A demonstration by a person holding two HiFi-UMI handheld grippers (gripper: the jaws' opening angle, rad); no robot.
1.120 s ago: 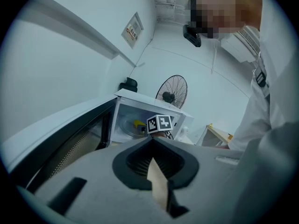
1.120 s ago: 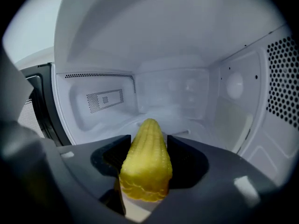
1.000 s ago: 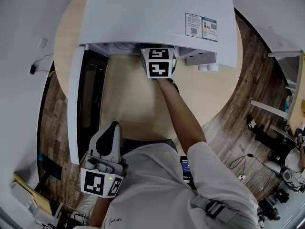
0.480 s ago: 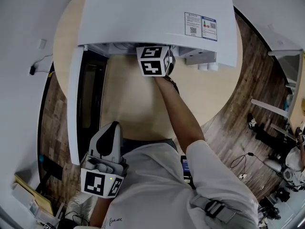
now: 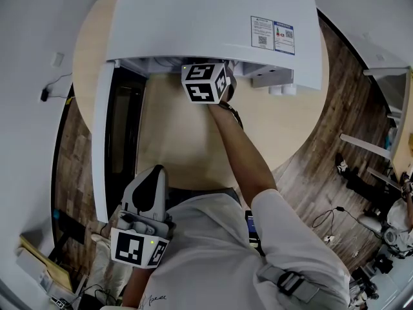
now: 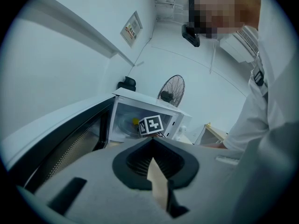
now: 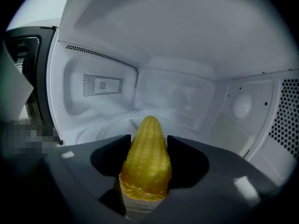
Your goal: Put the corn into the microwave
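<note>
The right gripper [image 7: 148, 141] clasps the corn [image 7: 145, 164] tip-forward inside the open microwave [image 7: 187, 92], above its turntable [image 7: 105, 125] (the left gripper [image 6: 152, 146] waits outside, closed on nothing), so placing is in hand; next it likely calls for lowering, then letting go.

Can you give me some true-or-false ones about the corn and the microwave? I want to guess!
1. The right tongs are gripping the corn. True.
2. The microwave has its door shut. False: the door is swung wide open.
3. The corn is lying loose on the glass plate. False: it is clamped in the right tongs, with its tip pointing into the oven.
4. The left tongs are holding nothing. True.
5. The microwave is black on the outside. False: its casing is white.
</note>
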